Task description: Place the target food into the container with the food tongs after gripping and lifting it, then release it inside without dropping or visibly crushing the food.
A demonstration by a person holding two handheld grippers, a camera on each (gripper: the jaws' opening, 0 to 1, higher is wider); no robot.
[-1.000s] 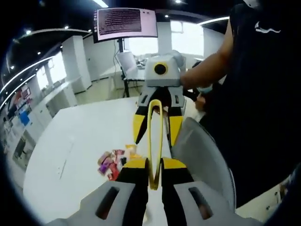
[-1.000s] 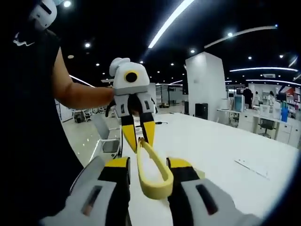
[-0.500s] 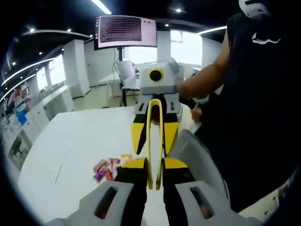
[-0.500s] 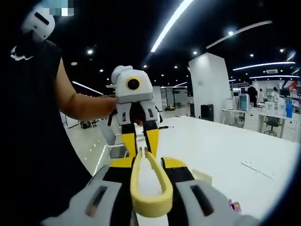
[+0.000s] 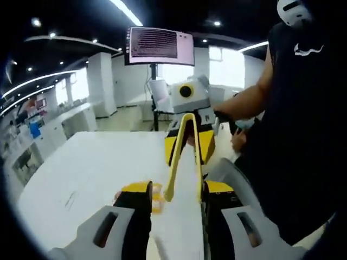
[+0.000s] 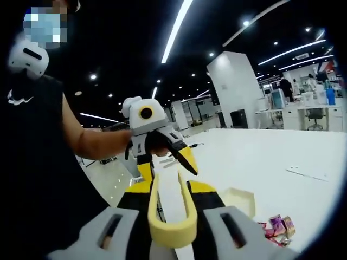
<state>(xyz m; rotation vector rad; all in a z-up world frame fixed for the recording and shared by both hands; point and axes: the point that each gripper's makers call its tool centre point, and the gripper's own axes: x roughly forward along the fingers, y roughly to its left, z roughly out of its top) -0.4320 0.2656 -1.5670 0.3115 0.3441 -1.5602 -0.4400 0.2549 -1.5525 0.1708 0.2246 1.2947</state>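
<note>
Left gripper [image 5: 176, 188] has just spread open, freeing the tongs [image 5: 174, 162]; right gripper [image 6: 169, 189] alone clamps them, food [image 6: 276, 225] waiting at 4 o'clock

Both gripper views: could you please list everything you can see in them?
White table: one, white, in front of the person.
Yellow plastic food tongs: one, yellow, raised above the table.
Small wrapped food packets: a few, pink, purple and yellow, on the table beside the container.
Cream open box container: one, cream, on the table.
Monitor on a stand: one, lit screen, behind the table.
Person's arm: one, bare, below a black top.
Left gripper: yellow and black, open either side of the tongs' tips.
Right gripper: yellow and black, shut on the tongs' looped end.
</note>
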